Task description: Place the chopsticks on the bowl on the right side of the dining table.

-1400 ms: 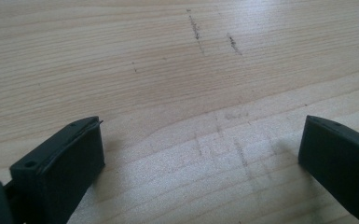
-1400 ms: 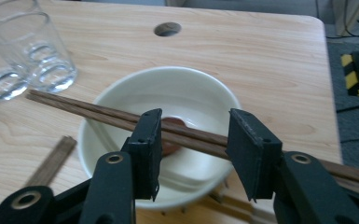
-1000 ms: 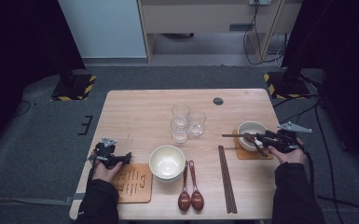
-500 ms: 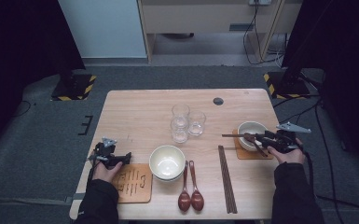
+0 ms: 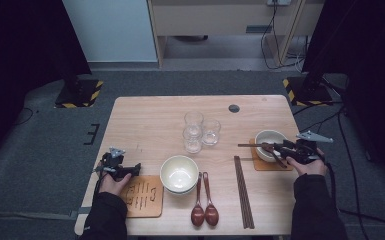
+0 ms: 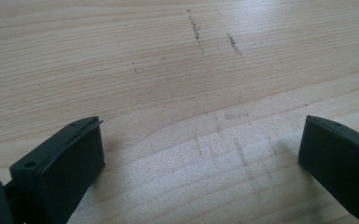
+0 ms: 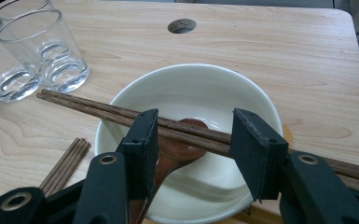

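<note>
Right gripper: half-open jaws straddle a pair of dark wooden chopsticks, whether pinched I cannot tell; their long axis runs crosswise over the white ceramic bowl just ahead. Left gripper: released, resting on the pale wooden desk, well apart.

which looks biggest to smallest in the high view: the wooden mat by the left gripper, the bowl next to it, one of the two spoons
1. wooden mat
2. bowl, a little smaller
3. spoon, long but slim
</note>
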A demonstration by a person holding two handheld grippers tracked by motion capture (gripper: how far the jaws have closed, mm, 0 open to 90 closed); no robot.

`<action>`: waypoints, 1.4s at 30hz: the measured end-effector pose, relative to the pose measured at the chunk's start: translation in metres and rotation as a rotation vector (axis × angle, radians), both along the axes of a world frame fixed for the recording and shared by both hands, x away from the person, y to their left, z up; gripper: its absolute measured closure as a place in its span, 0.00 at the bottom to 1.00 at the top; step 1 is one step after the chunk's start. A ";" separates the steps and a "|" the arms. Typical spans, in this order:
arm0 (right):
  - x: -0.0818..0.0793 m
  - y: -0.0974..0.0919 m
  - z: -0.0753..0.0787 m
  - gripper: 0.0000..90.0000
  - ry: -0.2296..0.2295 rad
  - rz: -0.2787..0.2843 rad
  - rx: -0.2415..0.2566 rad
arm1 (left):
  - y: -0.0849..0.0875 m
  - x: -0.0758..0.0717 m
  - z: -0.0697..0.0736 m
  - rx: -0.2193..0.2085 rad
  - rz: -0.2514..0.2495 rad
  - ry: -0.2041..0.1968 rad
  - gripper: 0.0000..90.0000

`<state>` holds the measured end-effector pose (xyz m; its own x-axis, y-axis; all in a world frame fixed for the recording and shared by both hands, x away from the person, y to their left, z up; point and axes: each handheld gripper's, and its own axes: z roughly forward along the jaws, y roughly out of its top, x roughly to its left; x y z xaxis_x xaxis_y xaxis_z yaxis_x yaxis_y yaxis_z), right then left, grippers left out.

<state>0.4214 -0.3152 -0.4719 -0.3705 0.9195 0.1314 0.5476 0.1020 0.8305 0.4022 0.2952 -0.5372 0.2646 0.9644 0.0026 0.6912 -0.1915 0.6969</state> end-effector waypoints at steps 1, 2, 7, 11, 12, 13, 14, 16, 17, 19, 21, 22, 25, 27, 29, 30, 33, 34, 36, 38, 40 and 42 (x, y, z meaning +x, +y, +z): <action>0.000 0.000 0.000 0.57 0.001 -0.001 0.001 | 0.000 0.000 0.000 0.000 0.000 0.000 0.00; 0.000 0.000 0.000 0.57 0.000 -0.001 0.001 | 0.000 0.000 0.000 0.000 0.000 0.000 0.00; 0.000 -0.001 0.000 0.58 -0.002 0.000 -0.004 | 0.000 0.000 0.000 0.000 0.000 0.000 0.00; 0.000 -0.002 0.000 0.58 -0.002 -0.006 0.000 | 0.000 0.000 0.000 0.000 0.000 0.000 0.00; 0.000 -0.002 0.000 0.58 -0.003 -0.005 -0.001 | 0.000 0.000 0.000 0.000 0.000 0.000 0.00; 0.000 -0.002 0.000 0.58 -0.003 -0.005 -0.002 | 0.000 0.000 0.000 0.000 0.000 0.000 0.00; 0.000 -0.002 0.000 0.58 -0.002 -0.006 -0.002 | 0.000 0.000 0.000 0.000 0.000 0.000 0.00; 0.000 -0.002 0.000 0.58 -0.002 -0.005 -0.003 | 0.000 0.000 0.000 0.000 0.000 0.000 0.00; 0.000 -0.002 0.000 0.58 -0.002 -0.004 -0.004 | 0.000 0.000 0.000 0.000 0.000 0.000 0.00; 0.000 -0.002 0.001 0.57 -0.002 -0.005 -0.002 | 0.000 0.000 0.000 0.000 0.000 0.000 0.00; -0.001 -0.002 0.002 0.57 -0.008 -0.005 0.003 | 0.000 0.000 0.000 0.000 0.000 0.000 0.00; -0.001 -0.002 0.003 0.57 -0.009 -0.001 0.002 | 0.000 0.000 0.000 0.000 0.000 0.000 0.00; -0.002 -0.001 0.007 0.56 -0.025 0.006 0.005 | 0.000 0.000 0.000 0.000 0.000 0.000 0.00; -0.003 -0.001 0.012 0.55 -0.039 0.021 0.013 | 0.000 0.000 0.000 0.000 0.000 0.000 0.00; -0.003 -0.001 0.016 0.54 -0.051 0.030 0.016 | 0.000 0.000 0.000 0.000 0.000 0.000 0.00; -0.003 -0.001 0.019 0.54 -0.063 0.035 0.019 | 0.000 0.000 0.000 0.000 0.000 0.000 0.00; -0.006 -0.001 0.028 0.52 -0.089 0.050 0.035 | 0.000 0.000 0.000 0.000 0.000 0.000 0.00; -0.007 0.000 0.030 0.52 -0.094 0.057 0.034 | 0.000 0.000 0.000 0.000 0.000 0.000 0.00; -0.008 0.001 0.036 0.51 -0.107 0.066 0.043 | 0.000 0.000 0.000 0.000 0.000 0.000 0.00; -0.009 0.003 0.041 0.50 -0.122 0.075 0.048 | 0.000 0.000 0.000 0.000 0.000 0.000 0.00; -0.010 0.005 0.046 0.49 -0.131 0.080 0.058 | 0.000 0.000 0.000 0.000 0.000 0.000 0.00; -0.010 0.007 0.051 0.49 -0.139 0.091 0.064 | 0.000 0.000 0.000 0.000 0.000 0.000 0.00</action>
<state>0.4117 -0.3081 -0.4213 -0.4709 0.8726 0.1297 0.4176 0.0909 0.9041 0.4022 0.2952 -0.5372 0.2647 0.9643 0.0028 0.6911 -0.1918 0.6968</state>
